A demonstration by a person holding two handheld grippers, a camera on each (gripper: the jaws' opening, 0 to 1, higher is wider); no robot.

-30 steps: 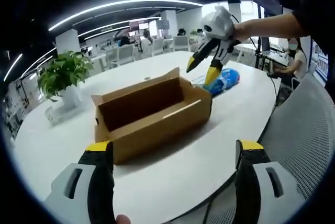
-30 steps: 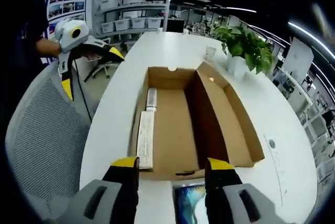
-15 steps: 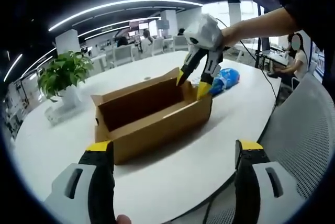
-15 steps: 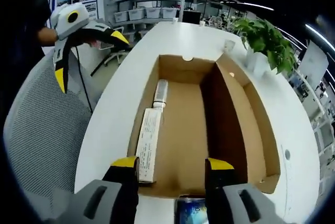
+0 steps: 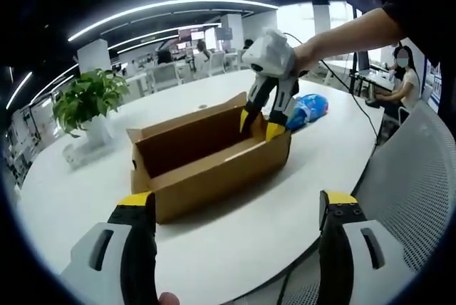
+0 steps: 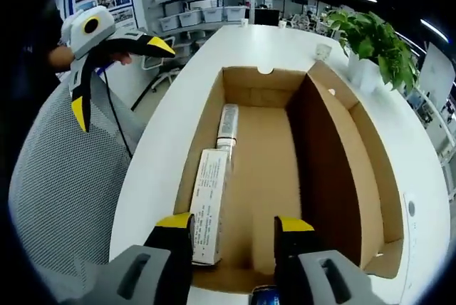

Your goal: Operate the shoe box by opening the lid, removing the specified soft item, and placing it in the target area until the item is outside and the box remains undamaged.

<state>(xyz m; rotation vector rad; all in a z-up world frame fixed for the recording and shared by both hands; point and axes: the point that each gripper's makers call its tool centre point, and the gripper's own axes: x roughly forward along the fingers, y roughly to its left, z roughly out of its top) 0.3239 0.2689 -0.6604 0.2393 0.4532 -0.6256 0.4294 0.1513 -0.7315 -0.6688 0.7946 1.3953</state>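
The box (image 6: 285, 177) is sitting open on the desk (image 5: 235, 234). The right gripper (image 5: 258, 121), jaws apart and empty, is dipping into its near end. The blue item (image 5: 305, 109) is lying outside. The left gripper (image 6: 114, 70), open and empty, is hanging clear.

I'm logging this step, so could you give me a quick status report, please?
Right gripper open, tips over box end. Left gripper open, off beside table. Lid open; white carton and tube along one wall. Nothing blocking.
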